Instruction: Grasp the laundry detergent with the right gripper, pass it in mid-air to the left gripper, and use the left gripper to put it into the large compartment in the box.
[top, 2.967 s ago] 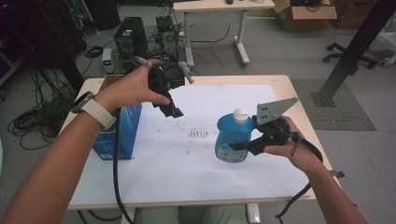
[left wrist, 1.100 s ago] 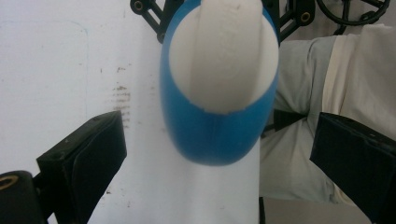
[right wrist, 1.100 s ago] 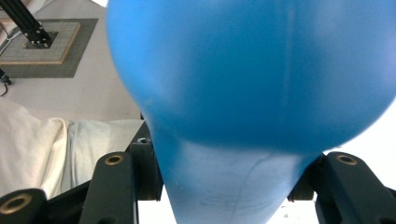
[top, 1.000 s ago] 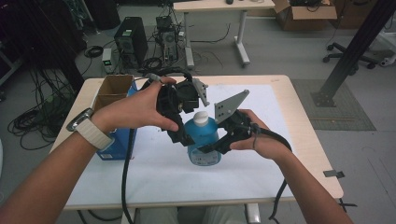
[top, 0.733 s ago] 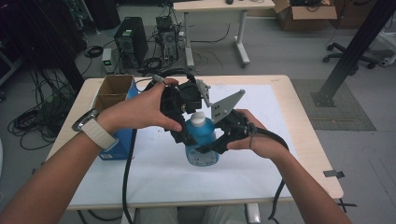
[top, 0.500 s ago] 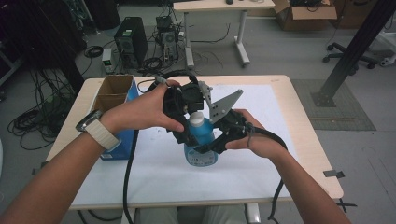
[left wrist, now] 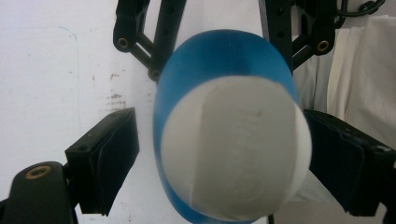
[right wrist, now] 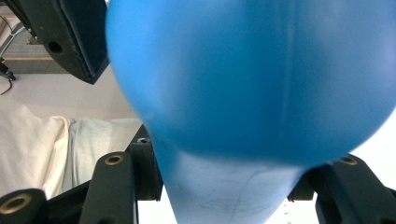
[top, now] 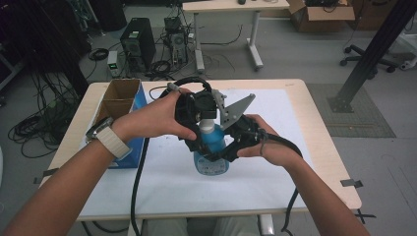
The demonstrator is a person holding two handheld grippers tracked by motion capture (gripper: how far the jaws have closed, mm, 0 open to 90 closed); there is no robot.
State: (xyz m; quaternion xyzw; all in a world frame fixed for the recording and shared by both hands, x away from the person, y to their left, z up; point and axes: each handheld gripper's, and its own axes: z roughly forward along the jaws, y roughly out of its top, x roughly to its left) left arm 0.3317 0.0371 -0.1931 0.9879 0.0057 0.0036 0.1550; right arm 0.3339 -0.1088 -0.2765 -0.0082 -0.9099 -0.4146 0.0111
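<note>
A blue bottle (top: 212, 150) with a white cap (top: 207, 126) stands at the middle of the table. My right gripper (top: 214, 157) is shut on its body from the right, and the blue body (right wrist: 252, 74) bulges between its jaws (right wrist: 233, 186). My left gripper (top: 205, 130) hangs over the top, pointing down and open. In the left gripper view the cap (left wrist: 233, 149) sits between its pads: the left pad (left wrist: 105, 158) stands clear of it, while the right pad (left wrist: 338, 168) is at its edge.
The bottle rests on a white sheet (top: 275, 172) covering most of the wooden table (top: 322, 147). An open blue cardboard box (top: 120, 105) stands at the left edge. Cables trail from both grippers toward the front edge. Computers and desks stand on the floor beyond.
The right gripper has brought the bottle from the right side to the table's middle. The left gripper came from the left and dropped over the cap, drifting only slightly in the last second.
</note>
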